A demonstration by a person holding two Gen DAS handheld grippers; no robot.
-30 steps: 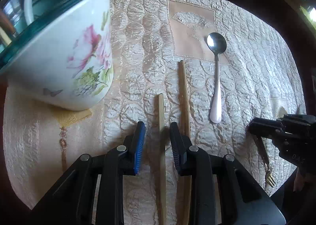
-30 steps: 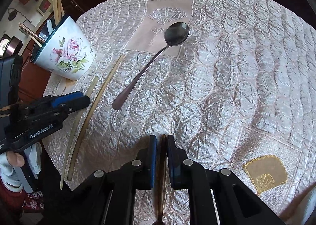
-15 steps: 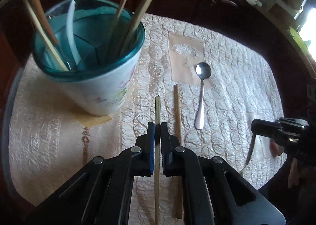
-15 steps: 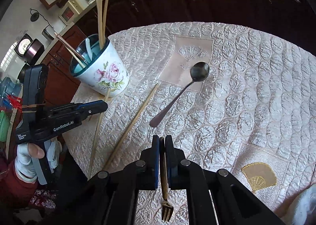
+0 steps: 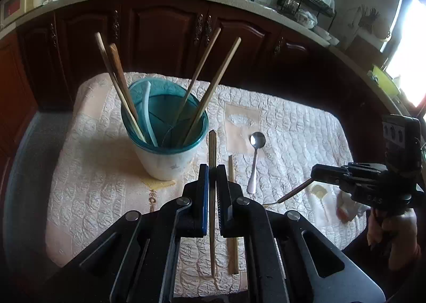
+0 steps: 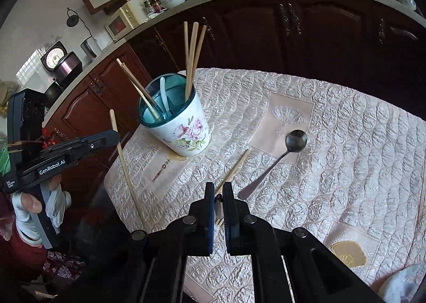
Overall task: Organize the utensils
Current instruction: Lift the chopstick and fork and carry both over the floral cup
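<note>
A floral cup [image 5: 165, 159] [image 6: 186, 130] with a teal inside stands on the quilted cloth and holds several chopsticks and a white spoon. My left gripper [image 5: 212, 170] [image 6: 114, 136] is shut on a wooden chopstick [image 5: 212, 147] [image 6: 123, 162], held in the air just right of the cup. A second chopstick [image 5: 232, 178] [image 6: 234, 168] and a metal spoon [image 5: 254, 167] [image 6: 278, 160] lie on the cloth. My right gripper [image 6: 218, 188] [image 5: 314, 172] is shut on a gold fork [image 6: 218, 208] [image 5: 294, 193], tines hanging down above the cloth.
The quilted tablecloth [image 5: 293, 127] [image 6: 346, 143] covers a small table with drop-offs on all sides. Dark wooden cabinets [image 5: 165, 37] and a counter run behind it. A gloved hand [image 6: 29, 204] holds the left gripper at the table's left edge.
The left gripper shut on the chopstick and lifted it off the cloth. The right gripper rose with the fork. Both views now look from higher, with the cup further off.
</note>
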